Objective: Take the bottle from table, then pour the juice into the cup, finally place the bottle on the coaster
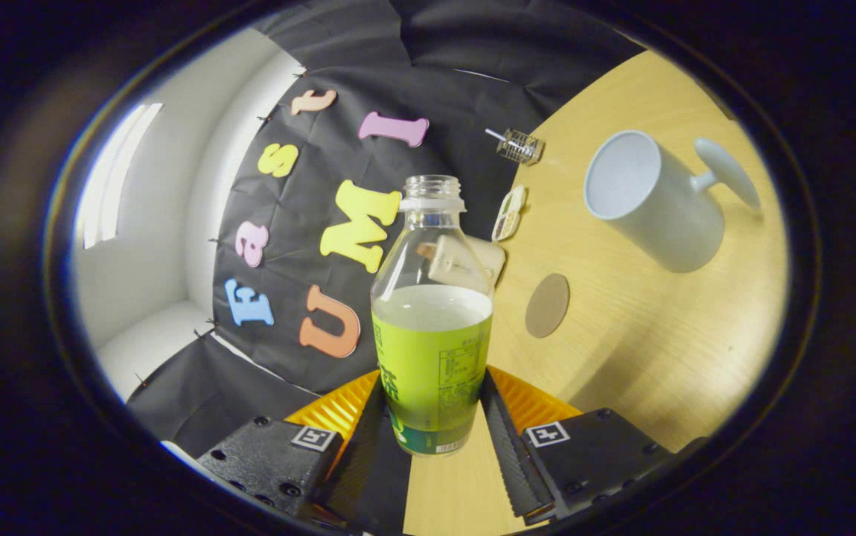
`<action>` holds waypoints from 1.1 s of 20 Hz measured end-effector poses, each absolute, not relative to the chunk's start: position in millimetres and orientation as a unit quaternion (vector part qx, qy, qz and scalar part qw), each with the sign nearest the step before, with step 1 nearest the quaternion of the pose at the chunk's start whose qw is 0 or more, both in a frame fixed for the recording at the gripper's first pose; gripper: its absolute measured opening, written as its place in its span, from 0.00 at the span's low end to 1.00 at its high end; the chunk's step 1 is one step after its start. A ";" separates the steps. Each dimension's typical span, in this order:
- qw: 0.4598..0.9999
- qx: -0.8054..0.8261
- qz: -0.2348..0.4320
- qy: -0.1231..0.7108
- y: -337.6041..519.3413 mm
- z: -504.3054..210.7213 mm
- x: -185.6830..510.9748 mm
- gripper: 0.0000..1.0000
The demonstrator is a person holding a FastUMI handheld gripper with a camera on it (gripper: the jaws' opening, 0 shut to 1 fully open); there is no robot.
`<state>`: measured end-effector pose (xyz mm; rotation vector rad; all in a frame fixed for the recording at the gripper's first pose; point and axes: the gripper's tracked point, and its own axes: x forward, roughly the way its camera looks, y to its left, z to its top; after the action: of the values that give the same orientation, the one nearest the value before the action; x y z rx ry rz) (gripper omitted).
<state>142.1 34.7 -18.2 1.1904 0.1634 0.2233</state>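
You have the bottle (pixel 432 327) clamped between the two fingers of the gripper (pixel 434 428), both pressing on its labelled lower body. It is uncapped, and the juice sits level at about the shoulder of the label. Its long axis runs straight out along the fingers, neck pointing away from you, and the whole view is rolled, so the table (pixel 644 335) appears tipped up on the right side of the bottle.

The cup (pixel 655 197) lies beyond the fingers and off to the right of the bottle, well apart from it, its mouth facing toward you and its handle on the far side. To pour, you likely need to carry the neck rightward over that rim before tipping.

The round coaster (pixel 548 304) lies flat on the table between bottle and cup, nearer the bottle. Behind the bottle's neck sit a few small items near the table's back edge; I cannot tell what they are. The wood around the cup and coaster looks open for your move.
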 end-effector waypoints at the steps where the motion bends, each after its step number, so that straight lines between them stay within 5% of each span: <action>1: 0.812 0.569 0.107 0.073 33.6 -15.6 141.8 0.78; 22: 0.661 0.740 0.122 0.017 13.6 23.5 143.9 0.77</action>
<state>143.9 13.6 23.5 1.6748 0.0378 0.2762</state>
